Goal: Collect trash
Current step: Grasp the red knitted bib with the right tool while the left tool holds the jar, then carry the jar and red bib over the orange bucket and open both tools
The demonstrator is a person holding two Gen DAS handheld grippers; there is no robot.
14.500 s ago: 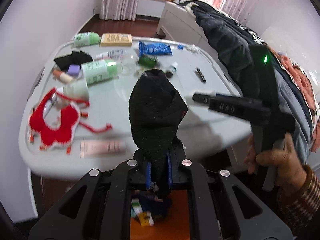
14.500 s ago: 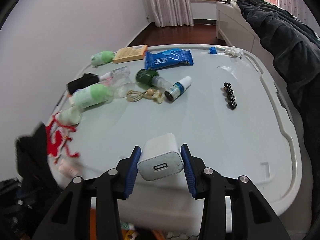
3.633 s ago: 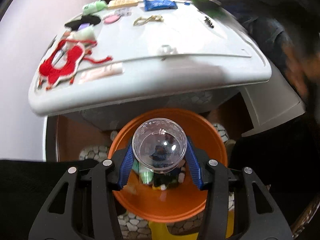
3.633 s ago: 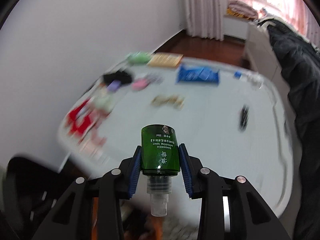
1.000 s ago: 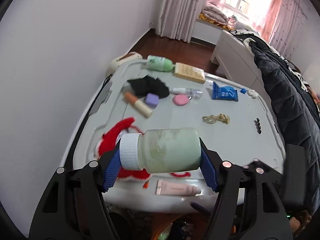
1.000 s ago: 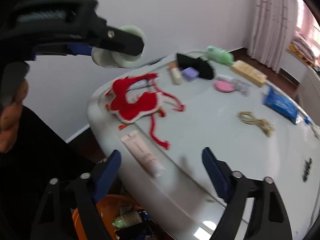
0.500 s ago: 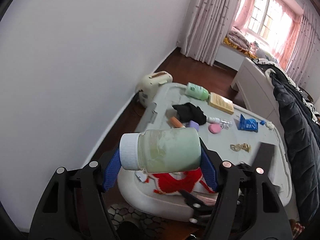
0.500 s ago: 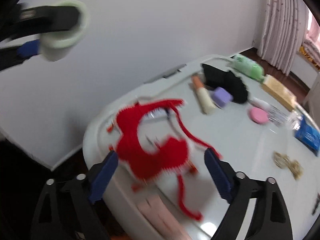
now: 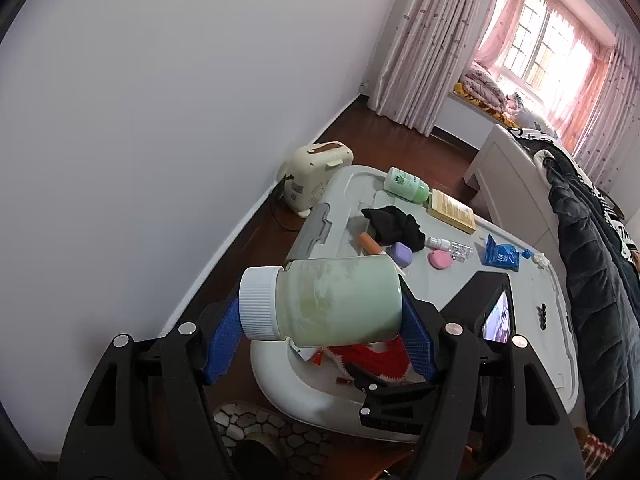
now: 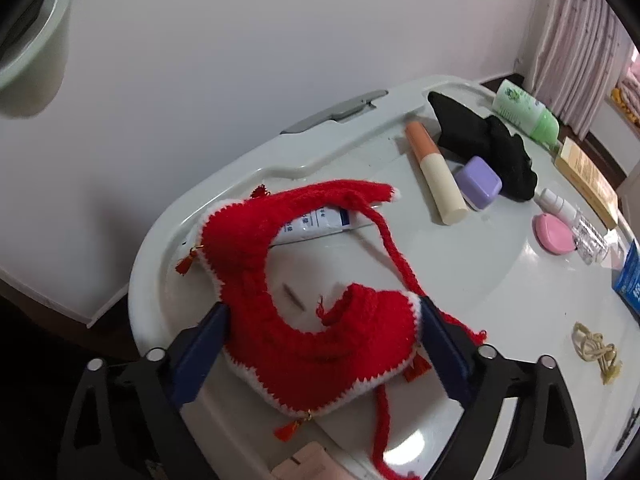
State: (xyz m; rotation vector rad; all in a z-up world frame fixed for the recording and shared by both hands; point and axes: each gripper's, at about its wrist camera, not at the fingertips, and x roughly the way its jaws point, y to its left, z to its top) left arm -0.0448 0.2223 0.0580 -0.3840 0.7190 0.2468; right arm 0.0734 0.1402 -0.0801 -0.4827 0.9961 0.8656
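My left gripper [image 9: 320, 322] is shut on a pale green jar [image 9: 336, 300] with a white cap [image 9: 258, 302]. The jar lies sideways between the blue pads, high above the near end of the white box lid [image 9: 532, 364]. My right gripper [image 10: 324, 316] is low over that lid [image 10: 460, 272]. Its jaws are closing with a red knitted bib [image 10: 304, 332] lying flat between them, a pad at each edge of it. A white tube with blue print [image 10: 316, 220] pokes out from under the bib.
Further along the lid lie an orange-and-cream tube [image 10: 436, 176], a purple case [image 10: 478, 182], a black cloth [image 10: 480, 140], a green bottle [image 10: 524, 110], a pink disc [image 10: 554, 234] and a beige cord [image 10: 596, 350]. A cream heater [image 9: 316, 178] stands by the wall. A bed with dark clothing [image 9: 592, 240] is at the right.
The right gripper has dropped closer to the lid, and the red bib now lies between its jaws. The left gripper has drawn back from the lid with the jar still in it.
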